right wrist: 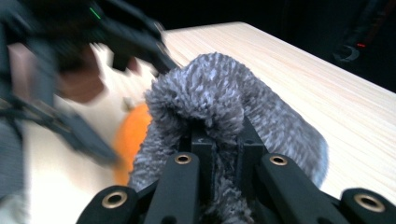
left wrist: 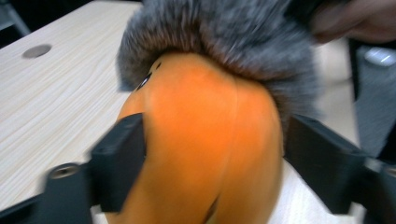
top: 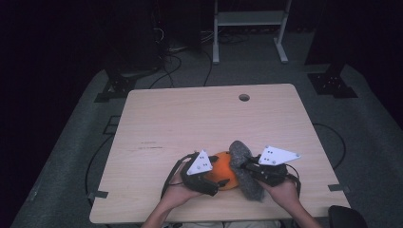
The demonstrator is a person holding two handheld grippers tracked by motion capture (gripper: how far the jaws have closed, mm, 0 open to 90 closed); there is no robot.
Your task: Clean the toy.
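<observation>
The left gripper [top: 211, 183] has its fingers [left wrist: 119, 161] spread on both sides of the orange plush toy [left wrist: 205, 149], not squeezing. The right gripper [top: 244, 166] pinches the toy's grey fuzzy mane [right wrist: 219, 102] tight. The toy lies between both hands, low on the surface [top: 190, 118].

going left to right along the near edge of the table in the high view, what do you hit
left gripper → orange plush toy → grey fuzzy piece → right gripper, its body and grey plate lying right of the fuzz

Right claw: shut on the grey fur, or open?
Shut on it. In the right gripper view the right claw has its jaws nearly together, with the grey fur pinched between them, beside the orange toy.
</observation>
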